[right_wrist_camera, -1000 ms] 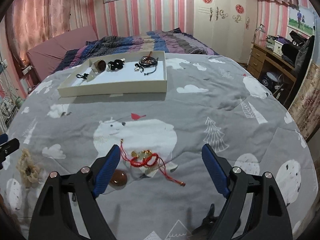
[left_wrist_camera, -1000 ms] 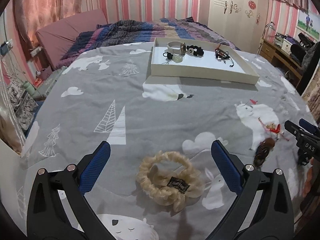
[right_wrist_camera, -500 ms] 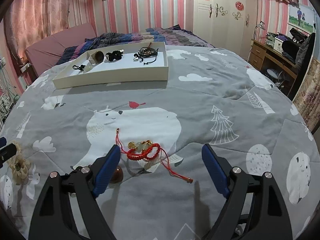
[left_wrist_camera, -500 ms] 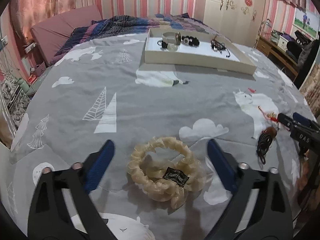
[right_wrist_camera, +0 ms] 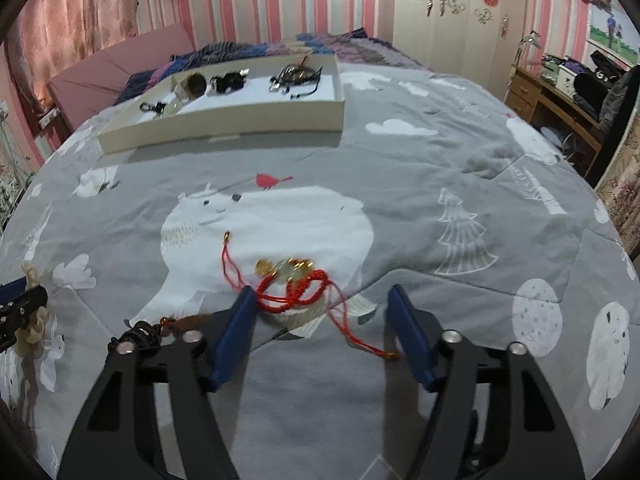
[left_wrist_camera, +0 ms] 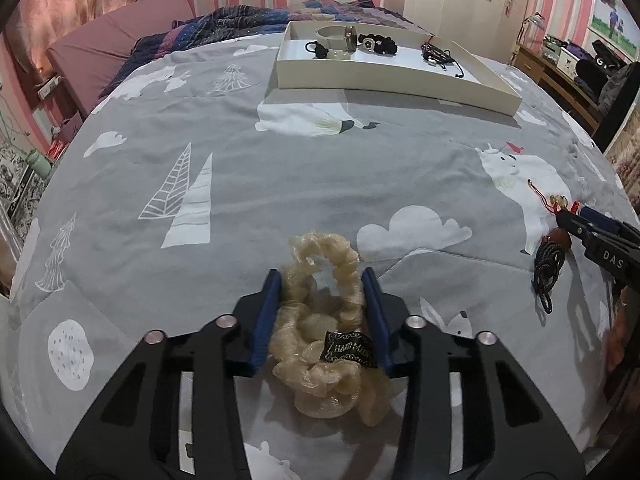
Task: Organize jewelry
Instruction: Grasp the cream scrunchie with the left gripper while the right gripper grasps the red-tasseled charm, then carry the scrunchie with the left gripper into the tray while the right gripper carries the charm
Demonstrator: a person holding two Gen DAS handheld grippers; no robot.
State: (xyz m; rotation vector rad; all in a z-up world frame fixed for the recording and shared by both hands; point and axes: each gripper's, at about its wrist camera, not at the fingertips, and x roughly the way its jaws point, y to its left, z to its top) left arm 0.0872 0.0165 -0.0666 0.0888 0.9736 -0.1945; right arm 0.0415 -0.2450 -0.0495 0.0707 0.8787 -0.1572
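Note:
My left gripper (left_wrist_camera: 325, 280) is shut on a cream scrunchie (left_wrist_camera: 326, 320) with a black label, on the grey quilt. My right gripper (right_wrist_camera: 322, 298) is open, its fingers on either side of a red cord bracelet (right_wrist_camera: 292, 288) with gold beads; its left finger touches the cord. A black cord with a brown bead (left_wrist_camera: 550, 258) lies beside it, also showing in the right wrist view (right_wrist_camera: 160, 328). The white tray (left_wrist_camera: 384, 80) at the far side holds several dark jewelry pieces; it also shows in the right wrist view (right_wrist_camera: 224, 124).
The bed's grey quilt (left_wrist_camera: 280, 168) has bear and tree prints. A folded striped blanket (left_wrist_camera: 248, 16) lies behind the tray. A wooden desk (right_wrist_camera: 552, 96) stands at the right, a wardrobe (right_wrist_camera: 452, 12) behind.
My left gripper closed on the scrunchie and squeezed it narrow. My right gripper moved forward and down over the red bracelet and narrowed somewhat.

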